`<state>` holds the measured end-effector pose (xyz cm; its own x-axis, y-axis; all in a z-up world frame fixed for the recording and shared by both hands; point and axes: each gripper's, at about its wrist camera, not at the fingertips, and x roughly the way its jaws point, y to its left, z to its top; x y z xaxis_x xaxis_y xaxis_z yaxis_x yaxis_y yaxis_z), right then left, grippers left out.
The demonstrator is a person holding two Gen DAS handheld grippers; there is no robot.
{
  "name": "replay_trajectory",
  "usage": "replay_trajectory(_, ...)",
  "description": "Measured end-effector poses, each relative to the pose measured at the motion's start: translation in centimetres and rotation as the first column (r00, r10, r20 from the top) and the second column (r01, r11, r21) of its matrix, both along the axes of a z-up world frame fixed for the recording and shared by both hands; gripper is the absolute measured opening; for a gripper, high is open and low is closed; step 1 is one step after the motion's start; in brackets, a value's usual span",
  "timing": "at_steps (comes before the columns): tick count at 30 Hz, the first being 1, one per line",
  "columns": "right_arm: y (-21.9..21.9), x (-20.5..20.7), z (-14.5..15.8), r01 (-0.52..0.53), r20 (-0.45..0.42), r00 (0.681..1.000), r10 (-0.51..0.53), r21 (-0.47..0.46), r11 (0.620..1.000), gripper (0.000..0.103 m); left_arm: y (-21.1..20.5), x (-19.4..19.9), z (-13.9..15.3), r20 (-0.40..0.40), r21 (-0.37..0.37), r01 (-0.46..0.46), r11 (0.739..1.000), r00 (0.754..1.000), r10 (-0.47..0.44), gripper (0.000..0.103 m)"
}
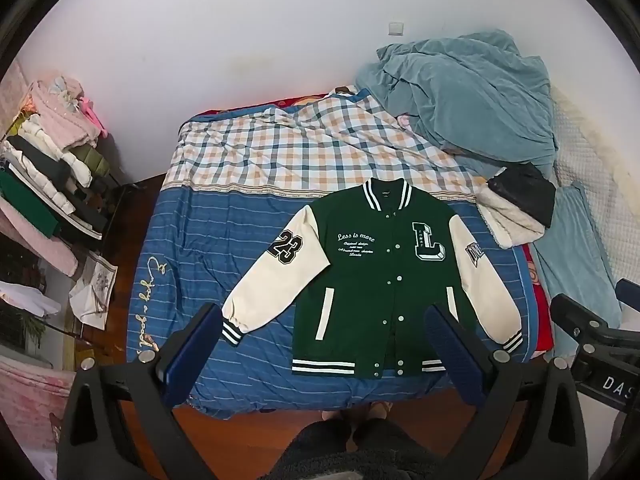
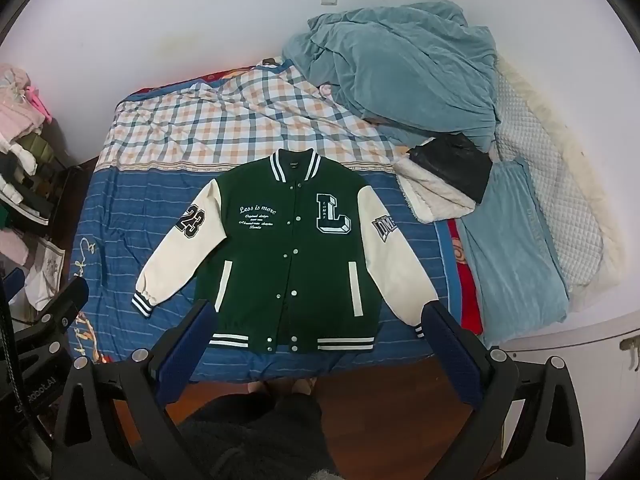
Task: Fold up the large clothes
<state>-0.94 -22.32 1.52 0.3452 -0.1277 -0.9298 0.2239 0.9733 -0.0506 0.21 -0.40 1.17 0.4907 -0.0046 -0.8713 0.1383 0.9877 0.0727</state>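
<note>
A green varsity jacket with cream sleeves lies flat, face up and snapped shut, on the blue striped bed cover; its collar points to the far wall and both sleeves spread outward. It also shows in the right wrist view. My left gripper is open and empty, held high above the jacket's hem. My right gripper is open and empty, also above the hem. The right gripper's body shows at the right edge of the left wrist view.
A plaid sheet covers the far half of the bed. A crumpled teal blanket and a black and white garment lie at the far right. A rack of stacked clothes stands left. The wood floor and a person's feet lie below.
</note>
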Motion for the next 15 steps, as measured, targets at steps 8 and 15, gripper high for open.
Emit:
replay_trajectory(8, 0.3, 0.0, 0.0, -0.001, 0.004, 1.000, 0.001, -0.002, 1.000, 0.103, -0.4, 0.3, 0.5, 0.009, -0.001, -0.002, 1.000, 1.000, 0.002, 0.103)
replay_trajectory(15, -0.1, -0.4, 0.7, -0.001, 0.007, 1.000, 0.001, -0.007, 1.000, 0.103, -0.8, 0.1, 0.8, 0.015, 0.001, 0.002, 1.000, 1.000, -0.002, 0.103)
